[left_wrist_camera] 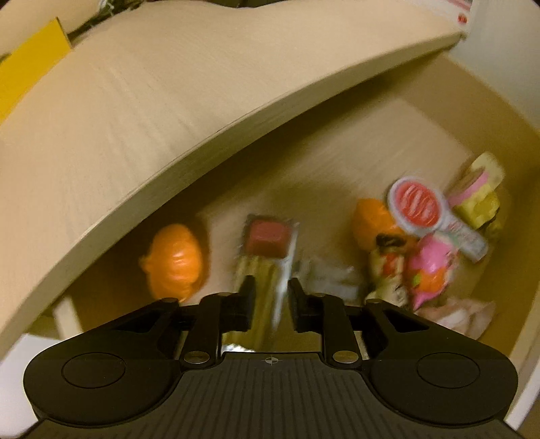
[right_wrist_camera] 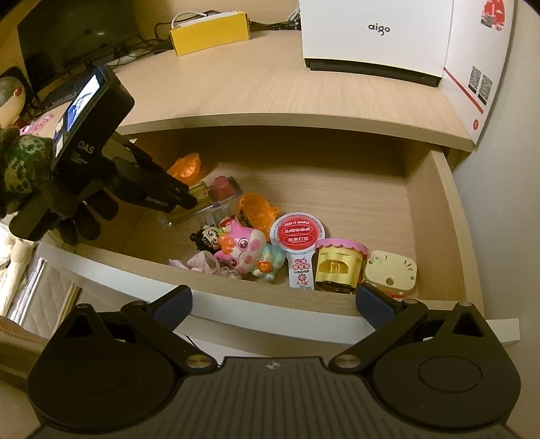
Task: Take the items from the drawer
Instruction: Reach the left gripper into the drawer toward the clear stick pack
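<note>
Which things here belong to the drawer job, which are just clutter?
Job: drawer, clear box with red block, pink pig toy, red round tag, left gripper.
Clutter: yellow box, white aigo box on desktop.

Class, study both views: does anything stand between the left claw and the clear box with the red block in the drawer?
Nothing visible does. The left claw hangs open directly over the clear box; the orange shell lies off to one side.

I'm looking at a pale wood desk (right_wrist_camera: 256, 91) under warm yellowish light, a white aigo box (right_wrist_camera: 374, 33) and yellow box (right_wrist_camera: 209, 32) on top, white wall (right_wrist_camera: 506, 202) alongside.
</note>
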### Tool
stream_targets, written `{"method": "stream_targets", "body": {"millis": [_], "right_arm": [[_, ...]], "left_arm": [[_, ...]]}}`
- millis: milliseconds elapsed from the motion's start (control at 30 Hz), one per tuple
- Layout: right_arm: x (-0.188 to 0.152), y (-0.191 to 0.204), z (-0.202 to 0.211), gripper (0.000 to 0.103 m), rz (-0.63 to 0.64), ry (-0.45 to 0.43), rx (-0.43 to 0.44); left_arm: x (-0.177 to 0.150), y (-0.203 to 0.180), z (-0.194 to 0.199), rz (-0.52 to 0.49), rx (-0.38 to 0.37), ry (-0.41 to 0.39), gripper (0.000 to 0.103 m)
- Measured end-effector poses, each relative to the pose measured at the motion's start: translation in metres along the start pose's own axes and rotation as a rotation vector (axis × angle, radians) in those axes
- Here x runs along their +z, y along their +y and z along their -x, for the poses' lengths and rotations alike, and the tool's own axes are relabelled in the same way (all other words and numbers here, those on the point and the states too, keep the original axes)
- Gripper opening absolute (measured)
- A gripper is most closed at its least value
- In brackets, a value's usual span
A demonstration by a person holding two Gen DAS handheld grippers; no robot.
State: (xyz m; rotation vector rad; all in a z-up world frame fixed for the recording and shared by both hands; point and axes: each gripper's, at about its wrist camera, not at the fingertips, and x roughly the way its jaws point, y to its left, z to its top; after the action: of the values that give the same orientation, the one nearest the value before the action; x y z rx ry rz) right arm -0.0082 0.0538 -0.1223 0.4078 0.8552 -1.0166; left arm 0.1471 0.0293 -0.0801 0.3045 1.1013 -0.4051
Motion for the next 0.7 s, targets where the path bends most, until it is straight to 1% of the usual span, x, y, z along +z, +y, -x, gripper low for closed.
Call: {"method": "stream_targets", "body": {"millis": [67, 133, 167, 200, 333, 367, 467, 533, 600, 633, 700], "right_arm": [[0.001, 0.001, 0.000, 0.103, -0.017, -0.003, -0.005], [0.001, 0.002, -0.001, 0.103, -0.015, -0.001, -0.010], [0.001, 0.002, -0.001, 0.103, -0.011, 0.000, -0.011], [0.001, 0.002, -0.001, 0.103, -0.008, 0.002, -0.008], [0.002, 0.001, 0.000, 0.103, 0.007, 0.013, 0.006], [0.002, 0.002, 0.000, 0.103, 0.009, 0.017, 0.006], [0.004, 0.002, 0.000, 0.103, 0.019, 0.037, 0.007], [0.007, 0.003, -0.001, 0.103, 0.031, 0.053, 0.016], [0.010, 0.003, -0.002, 0.103, 0.047, 0.072, 0.031], [0.013, 0.003, -0.004, 0.103, 0.045, 0.083, 0.040], [0.022, -0.003, -0.012, 0.103, -0.005, 0.127, 0.073]], "left_arm": [[0.003, 0.005, -0.002, 0.037, -0.069, -0.010, 0.049], [0.005, 0.007, -0.002, 0.063, -0.072, -0.029, 0.048], [0.004, 0.008, -0.001, 0.072, -0.072, -0.036, 0.045], [0.003, 0.007, 0.000, 0.075, -0.072, -0.039, 0.044], [-0.008, 0.003, 0.007, 0.070, -0.086, -0.039, 0.045], [-0.011, 0.001, 0.009, 0.070, -0.092, -0.037, 0.048], [-0.015, -0.001, 0.010, 0.076, -0.109, -0.035, 0.048], [-0.018, -0.002, 0.008, 0.097, -0.116, -0.033, 0.048], [-0.023, -0.006, 0.011, 0.102, -0.109, -0.039, 0.045], [-0.026, -0.006, 0.014, 0.123, -0.096, -0.050, 0.045], [-0.034, -0.003, 0.026, 0.172, -0.056, -0.101, 0.044]]}}
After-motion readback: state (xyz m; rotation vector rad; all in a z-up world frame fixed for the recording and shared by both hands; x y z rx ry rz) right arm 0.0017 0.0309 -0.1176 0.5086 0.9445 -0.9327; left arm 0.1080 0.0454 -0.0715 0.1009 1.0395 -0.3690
